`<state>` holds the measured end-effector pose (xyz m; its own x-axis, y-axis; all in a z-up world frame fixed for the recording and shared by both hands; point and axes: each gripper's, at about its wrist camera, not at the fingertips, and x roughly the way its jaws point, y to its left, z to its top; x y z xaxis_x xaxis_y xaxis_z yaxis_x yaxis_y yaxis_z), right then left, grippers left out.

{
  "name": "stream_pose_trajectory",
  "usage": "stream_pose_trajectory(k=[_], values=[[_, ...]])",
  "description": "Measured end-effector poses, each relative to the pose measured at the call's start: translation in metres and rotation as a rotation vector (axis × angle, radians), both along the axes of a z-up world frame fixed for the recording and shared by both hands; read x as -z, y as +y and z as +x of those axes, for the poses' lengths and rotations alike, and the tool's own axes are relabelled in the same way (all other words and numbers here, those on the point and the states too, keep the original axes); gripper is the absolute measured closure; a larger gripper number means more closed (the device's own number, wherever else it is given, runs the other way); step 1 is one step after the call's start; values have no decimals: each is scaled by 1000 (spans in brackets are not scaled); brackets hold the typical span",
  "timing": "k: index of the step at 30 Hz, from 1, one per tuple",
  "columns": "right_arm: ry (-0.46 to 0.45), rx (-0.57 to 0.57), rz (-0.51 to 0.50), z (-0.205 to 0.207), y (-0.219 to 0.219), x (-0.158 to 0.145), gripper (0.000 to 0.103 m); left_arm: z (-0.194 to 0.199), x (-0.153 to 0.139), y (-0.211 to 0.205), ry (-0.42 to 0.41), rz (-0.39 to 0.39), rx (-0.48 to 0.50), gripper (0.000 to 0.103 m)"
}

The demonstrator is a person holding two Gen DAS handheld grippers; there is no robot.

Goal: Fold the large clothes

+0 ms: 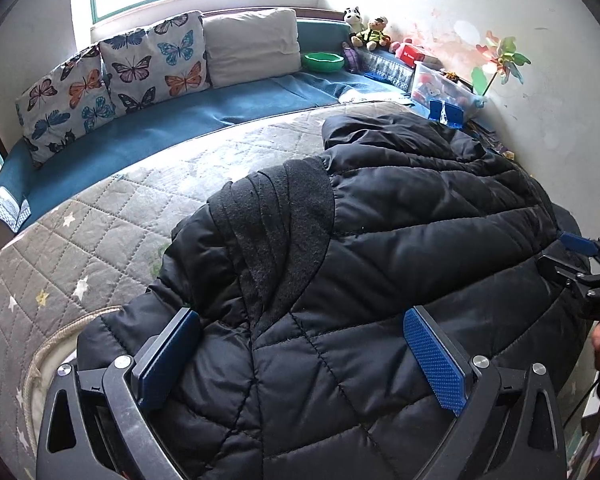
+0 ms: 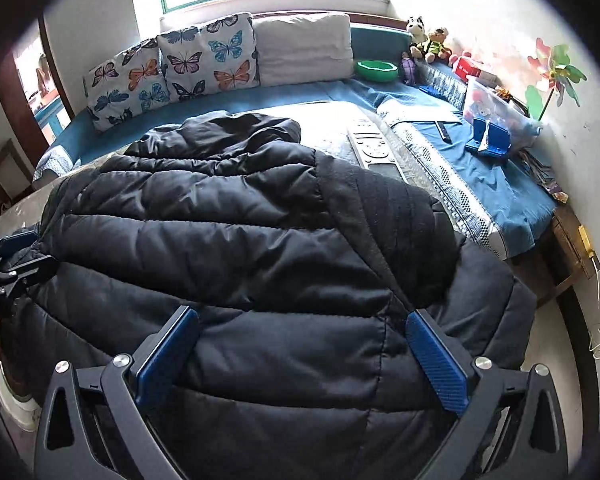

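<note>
Black padded jacket lies spread on a grey quilted mat with small stars, back side up, hood bunched at the far end toward the window. A band of dull knit fabric runs across the shiny quilting on the left wrist view; a like band shows on the right wrist view.

Left gripper — jaws spread wide, blue pads standing well apart over the near hem of the jacket. Fabric sits between the pads, but they do not press on it. Whether the fingertips touch the cloth below, cannot tell.

Right gripper — same posture: jaws wide apart, jacket fabric bulging between the pads, nothing pinched. Each gripper shows at the edge of the other's view, so the two hang side by side above the near part of the jacket.

Beyond the mat: a blue-covered bench under the window, two butterfly cushions, a plain pale cushion, a green bowl, soft toys in the corner. A remote control lies on the mat just beside the jacket's far right shoulder. A pinwheel stands against the right wall.
</note>
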<state>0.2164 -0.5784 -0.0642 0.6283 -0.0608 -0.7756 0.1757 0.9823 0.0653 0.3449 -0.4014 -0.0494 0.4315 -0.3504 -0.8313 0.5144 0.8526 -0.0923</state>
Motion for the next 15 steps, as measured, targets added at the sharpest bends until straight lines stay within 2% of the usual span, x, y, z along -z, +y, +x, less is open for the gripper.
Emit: stream_pose_trajectory(k=[9,15], values=[[-45,39,0,-4,1,3,0,-4,-2,-2,2,7,-5,0],[-26,76,30,-5,1,4,0,-16,-6,-3,-35,31,-1,0]])
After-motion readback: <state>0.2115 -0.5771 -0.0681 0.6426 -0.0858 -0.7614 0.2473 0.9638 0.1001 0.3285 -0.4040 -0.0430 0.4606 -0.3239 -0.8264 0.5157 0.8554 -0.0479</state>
